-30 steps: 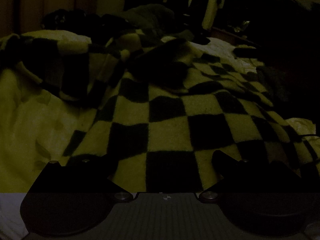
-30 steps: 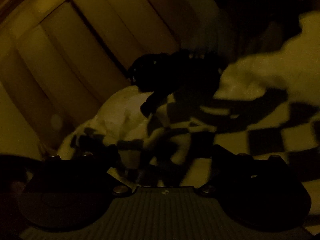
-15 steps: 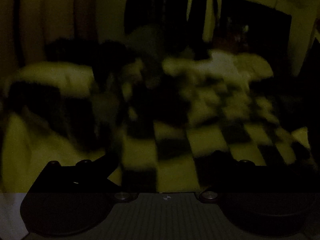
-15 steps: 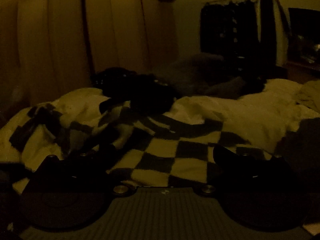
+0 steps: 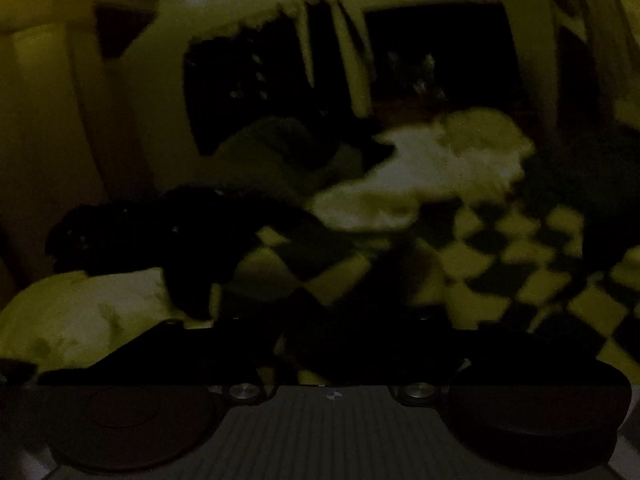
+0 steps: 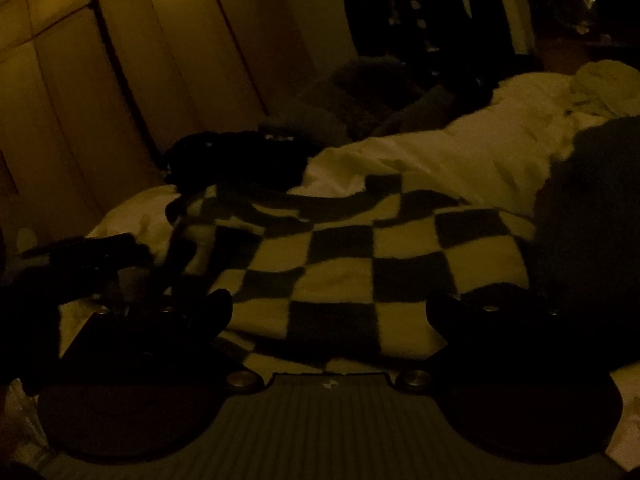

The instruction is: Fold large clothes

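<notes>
Peering through very dim light, I see no containers at all, only a bed [image 6: 460, 160] with pale bedding. The checkered blanket [image 6: 348, 268] lies spread across it, rumpled toward the left. In the left wrist view everything is blurred; the left gripper [image 5: 332, 344] is lost in shadow (I cannot tell how its fingers stand). The right gripper [image 6: 330, 312] hangs over the blanket's near edge, fingers wide apart, gripping nothing. A dark heap [image 6: 236, 156] beyond the blanket is too murky to identify.
</notes>
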Available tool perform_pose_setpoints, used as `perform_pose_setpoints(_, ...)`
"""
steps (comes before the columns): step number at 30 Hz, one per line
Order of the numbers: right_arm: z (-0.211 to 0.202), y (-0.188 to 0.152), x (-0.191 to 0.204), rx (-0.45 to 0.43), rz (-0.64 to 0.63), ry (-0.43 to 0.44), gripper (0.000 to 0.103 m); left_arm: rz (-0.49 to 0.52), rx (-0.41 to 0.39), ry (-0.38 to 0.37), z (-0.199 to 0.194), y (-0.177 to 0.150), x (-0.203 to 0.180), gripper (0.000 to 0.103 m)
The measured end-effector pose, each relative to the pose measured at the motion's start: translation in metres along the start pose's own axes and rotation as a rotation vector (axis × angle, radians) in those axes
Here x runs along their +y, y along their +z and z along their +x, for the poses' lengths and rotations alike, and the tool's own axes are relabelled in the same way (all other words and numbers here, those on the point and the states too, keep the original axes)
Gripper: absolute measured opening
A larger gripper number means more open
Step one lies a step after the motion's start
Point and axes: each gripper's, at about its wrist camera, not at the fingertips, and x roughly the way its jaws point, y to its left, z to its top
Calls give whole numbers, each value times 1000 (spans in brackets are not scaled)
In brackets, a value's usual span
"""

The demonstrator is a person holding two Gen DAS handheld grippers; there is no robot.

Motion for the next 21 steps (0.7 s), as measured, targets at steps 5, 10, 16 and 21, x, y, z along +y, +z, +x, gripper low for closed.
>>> perform_pose_setpoints(5, 3, -4, 6, -1, -55, -26, 101, -43, 80, 19, 32, -2, -1, 94)
perform_pose_setpoints(10, 2, -13, 6, -2, -81, -46, 98, -119, 136, 10, 47, -1, 13, 58)
perform_pose_setpoints(16, -8, -12, -3, -50, -70, -107, 82, -317, 125, -69, -14, 30, 52, 58)
perform_pose_setpoints(21, -14, -10, -20, -78, -1, -149, 72, -419, 108, -105, -49, 45, 88, 57)
